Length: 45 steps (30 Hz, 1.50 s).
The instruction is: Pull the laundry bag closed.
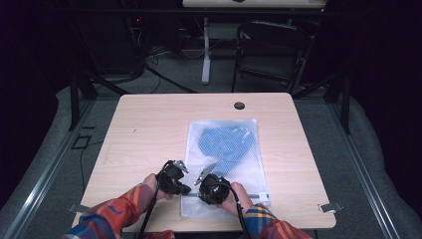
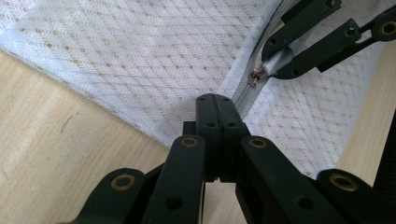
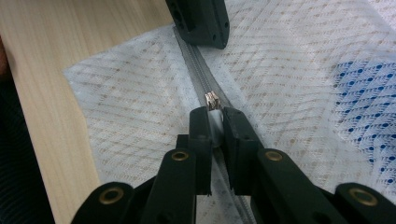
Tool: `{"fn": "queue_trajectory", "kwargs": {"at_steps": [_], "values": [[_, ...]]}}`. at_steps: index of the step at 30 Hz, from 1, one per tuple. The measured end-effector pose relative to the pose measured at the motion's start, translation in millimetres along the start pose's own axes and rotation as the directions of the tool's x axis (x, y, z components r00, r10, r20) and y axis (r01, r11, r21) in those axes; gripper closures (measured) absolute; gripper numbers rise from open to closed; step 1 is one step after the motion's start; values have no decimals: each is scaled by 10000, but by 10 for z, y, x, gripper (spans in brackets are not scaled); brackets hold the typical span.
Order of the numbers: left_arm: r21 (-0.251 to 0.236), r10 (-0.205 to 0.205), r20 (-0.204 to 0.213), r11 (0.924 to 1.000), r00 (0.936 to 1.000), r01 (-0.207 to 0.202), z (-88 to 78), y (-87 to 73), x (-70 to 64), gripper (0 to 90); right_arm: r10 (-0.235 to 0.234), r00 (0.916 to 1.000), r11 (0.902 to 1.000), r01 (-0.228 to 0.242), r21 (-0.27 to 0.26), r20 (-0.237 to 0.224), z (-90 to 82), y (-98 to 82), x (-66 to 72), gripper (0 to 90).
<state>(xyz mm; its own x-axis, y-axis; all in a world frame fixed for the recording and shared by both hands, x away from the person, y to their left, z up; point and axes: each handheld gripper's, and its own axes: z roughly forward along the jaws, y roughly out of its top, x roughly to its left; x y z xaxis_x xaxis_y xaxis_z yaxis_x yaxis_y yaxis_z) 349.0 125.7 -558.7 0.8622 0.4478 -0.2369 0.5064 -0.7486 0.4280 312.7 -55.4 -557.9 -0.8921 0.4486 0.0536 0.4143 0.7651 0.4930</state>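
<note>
Two grippers meet on the mesh bag [image 1: 226, 149] at the table's [image 1: 149, 129] near edge: the left gripper [image 2: 216, 100] is clenched on the zipper's [image 3: 189, 60] end, while the right gripper [image 3: 214, 114] grasps the pull tab [image 3: 214, 122] between its jaws.

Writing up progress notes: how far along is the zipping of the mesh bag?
Done: the blue item lies inside the mesh bag. In hand: the left gripper pinches the bag's edge at the zipper's end, and the right gripper is shut on the zipper pull. Left: which way the pull must slide along the zipper I cannot tell.
</note>
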Motion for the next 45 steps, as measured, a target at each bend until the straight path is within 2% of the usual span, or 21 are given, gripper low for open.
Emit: {"fn": "queue_trajectory", "kwargs": {"at_steps": [6, 8, 10, 11, 17, 21, 24, 28, 29, 35, 45], "values": [[9, 35, -1, 10000, 10000, -35, -1, 0, 2, 900, -7, 10000, 10000, 7, 44, -5, -32, -9, -11, 835], [7, 55, 3, 10000, 10000, -55, -1, 0, 1, 900, 50, 10000, 9999, -51, -107, -66, -47, -13, -13, 838], [9, 68, -3, 10000, 10000, -68, -1, 0, 1, 900, 51, 10000, 10000, -51, -64, -75, -49, -9, -11, 868], [1, 52, -39, 10000, 10000, -52, 0, 1, -5, 900, 30, 10000, 9999, -30, 100, -6, -46, -9, -9, 869], [71, 124, -161, 9999, 9998, -123, -3, 7, -20, 900, 136, 9999, 9998, -136, 112, -38, -18, -19, -29, 863], [52, 238, -203, 9997, 9995, -237, -2, 5, -20, 900, 539, 9984, 9985, -541, -89, -192, 6, -21, -50, 861], [39, 222, -218, 9997, 9995, -221, -1, 5, -24, 900, 749, 9971, 9970, -752, -159, -143, 20, -7, -42, 863], [134, 390, -298, 9992, 9988, -386, 0, 14, -42, 900, 722, 9974, 9974, -723, -61, -53, 9, -5, -39, 869], [93, 292, -254, 9995, 9993, -290, 1, 11, -36, 900, 715, 9974, 9974, -715, -12, -90, 4, -7, -42, 869], [93, 283, -206, 9996, 9994, -281, -1, 8, -32, 900, 804, 9967, 9966, -802, 195, -71, -49, -37, -67, 870], [72, 462, -196, 9989, 9987, -460, -2, 4, -24, 900, 870, 9961, 9960, -867, 219, -131, -125, -129, -118, 870]]}}
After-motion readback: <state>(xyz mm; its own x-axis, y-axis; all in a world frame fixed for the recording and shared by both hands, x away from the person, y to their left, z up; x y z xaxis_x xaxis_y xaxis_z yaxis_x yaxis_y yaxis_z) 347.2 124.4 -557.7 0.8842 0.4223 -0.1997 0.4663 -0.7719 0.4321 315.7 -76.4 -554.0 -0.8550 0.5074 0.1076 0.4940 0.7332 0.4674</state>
